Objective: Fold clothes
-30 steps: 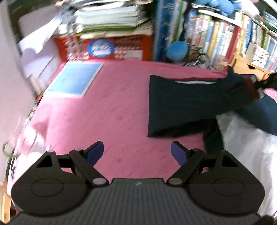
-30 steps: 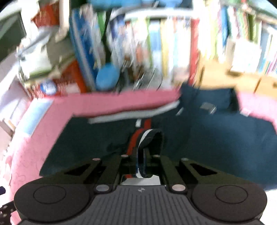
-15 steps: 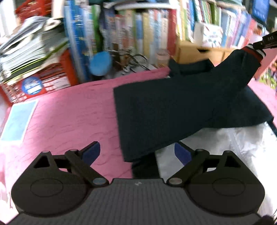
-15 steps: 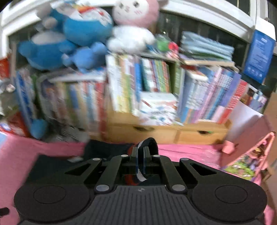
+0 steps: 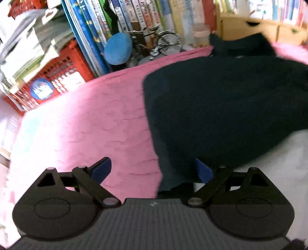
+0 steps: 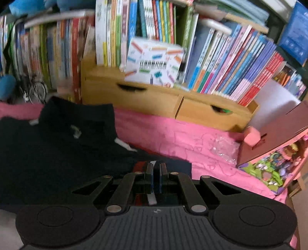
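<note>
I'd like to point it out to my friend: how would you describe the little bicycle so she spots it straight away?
Start at the pink cloth and follow it back to the row of upright books. At their foot, right of the round blue cushion and left of the dark garment, stands the bicycle. It is the only thin metal thing there, with spoked wheels.

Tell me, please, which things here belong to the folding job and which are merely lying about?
Job: dark garment; right hand-held gripper, shut on its striped cuff; left hand-held gripper, open.
Lying about: books; model bicycle; red crate; wooden drawers.
</note>
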The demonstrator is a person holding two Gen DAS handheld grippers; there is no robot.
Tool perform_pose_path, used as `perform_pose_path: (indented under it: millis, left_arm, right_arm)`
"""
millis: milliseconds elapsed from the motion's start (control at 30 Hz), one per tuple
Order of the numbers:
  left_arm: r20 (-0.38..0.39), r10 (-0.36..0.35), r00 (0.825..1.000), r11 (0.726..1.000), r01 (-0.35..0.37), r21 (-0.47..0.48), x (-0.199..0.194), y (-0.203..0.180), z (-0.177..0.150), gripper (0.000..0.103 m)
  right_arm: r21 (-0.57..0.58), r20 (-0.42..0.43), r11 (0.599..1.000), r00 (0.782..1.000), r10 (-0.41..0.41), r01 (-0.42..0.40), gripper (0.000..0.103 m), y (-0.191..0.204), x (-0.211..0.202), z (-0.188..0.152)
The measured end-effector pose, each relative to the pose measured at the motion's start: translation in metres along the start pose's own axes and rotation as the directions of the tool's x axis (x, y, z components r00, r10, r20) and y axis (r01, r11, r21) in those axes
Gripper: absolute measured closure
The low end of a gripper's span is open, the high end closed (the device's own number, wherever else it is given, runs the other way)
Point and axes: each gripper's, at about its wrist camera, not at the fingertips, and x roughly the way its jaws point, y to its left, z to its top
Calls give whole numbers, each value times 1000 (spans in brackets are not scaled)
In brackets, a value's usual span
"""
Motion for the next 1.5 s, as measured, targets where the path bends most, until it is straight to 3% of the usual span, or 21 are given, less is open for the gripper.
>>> perform_pose_path:
  millis: [100,233,333,467,533,600,700,800,900,1033,1167,1300,1433,1500]
  left_arm:
    - [1,114,993,992,-114,45,7,0,-2,9]
    - [-42,181,983,983,-179,41,12,16,-2,8]
    - [-41,111,993,993,-110,31,-3,23,2,8]
    - [8,-16,1000,998,16,-59,-26,27,11,5]
    - [32,-50,998,993,54,-102,-32,26,16,4]
    - [35,-37,999,994,41,-105,-27,20,25,4]
    - [49,-32,998,998,35,-60,-20,10,37,4]
    - [83,-13,996,1000,13,3,-14,-2,46,4]
    - [104,3,995,1000,-6,29,-6,-8,56,4]
    - [126,-39,991,999,36,22,-5,-13,63,4]
    - [110,-41,993,997,33,71,3,-26,61,4]
    - [27,100,995,979,-103,177,37,-26,39,4]
    - [-70,96,993,995,-95,17,53,22,32,0]
    - [-65,84,994,996,-86,-37,42,34,34,6]
  right_arm:
    - [6,-21,1000,1000,-5,5,96,-4,16,-9]
    - [22,-85,1000,996,4,-2,95,-13,32,-24]
    - [36,-125,999,992,-6,10,95,-19,38,-34]
    - [135,-53,990,997,47,-39,87,-23,10,-37]
    - [157,3,981,993,116,-115,74,-13,-8,-39]
    - [136,39,968,978,206,-209,66,4,-16,-42]
    - [120,25,933,941,338,-339,67,25,-8,-45]
    - [125,-5,953,960,280,-278,82,17,16,-40]
    - [72,-21,988,990,138,-136,81,8,29,-33]
    - [85,2,996,999,40,-40,80,1,18,-23]
    - [62,63,987,988,144,-148,80,21,-3,-23]
    - [-3,12,973,973,229,-229,74,51,3,-27]
    - [-21,-38,972,972,233,-234,72,62,13,-31]
    - [-27,-38,971,971,235,-236,70,64,14,-31]
